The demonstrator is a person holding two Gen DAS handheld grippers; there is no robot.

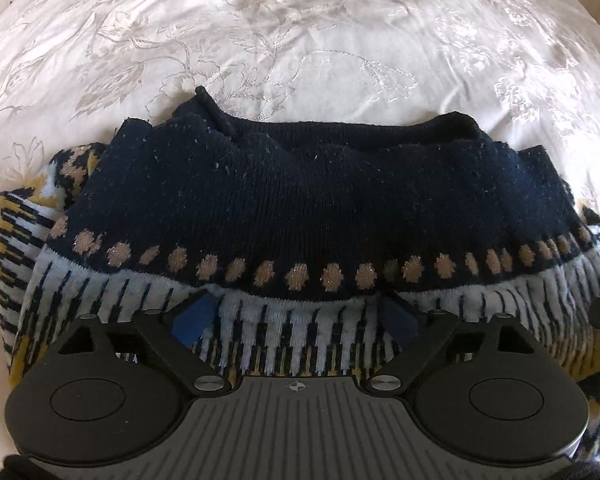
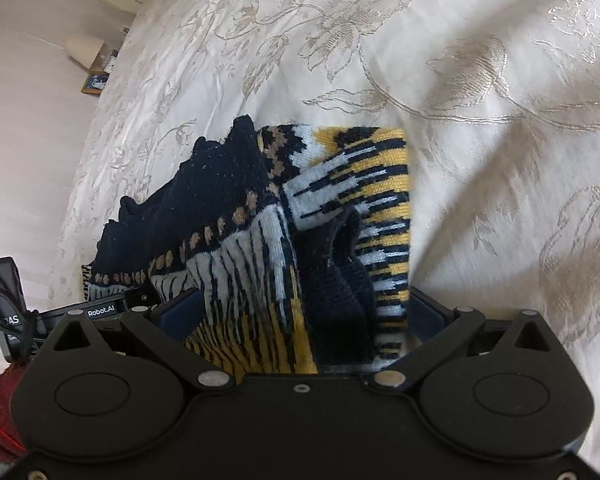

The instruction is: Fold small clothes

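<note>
On the black body of the left gripper (image 2: 100, 314), seen from the right wrist, white lettering reads "Robot.AI"; beside it, a cut-off "AS"; nothing else legible.

Both views are bright with soft, even daylight; no lamp or window shows as its source. The white bedspread (image 1: 300, 40) is close to overexposed in the left wrist view, with its embroidered flowers catching a pale sheen, strongest around 2 o'clock. The dark navy part of the knitted sweater (image 1: 300, 200) loses detail in its folds, though the knit ribs stay sharp. Both pictures bulge like a fisheye, with black corners and curved edges. In the right wrist view the bedspread (image 2: 500, 160) is smeared and soft toward 3 o'clock, with grey creases of shadow.
</note>
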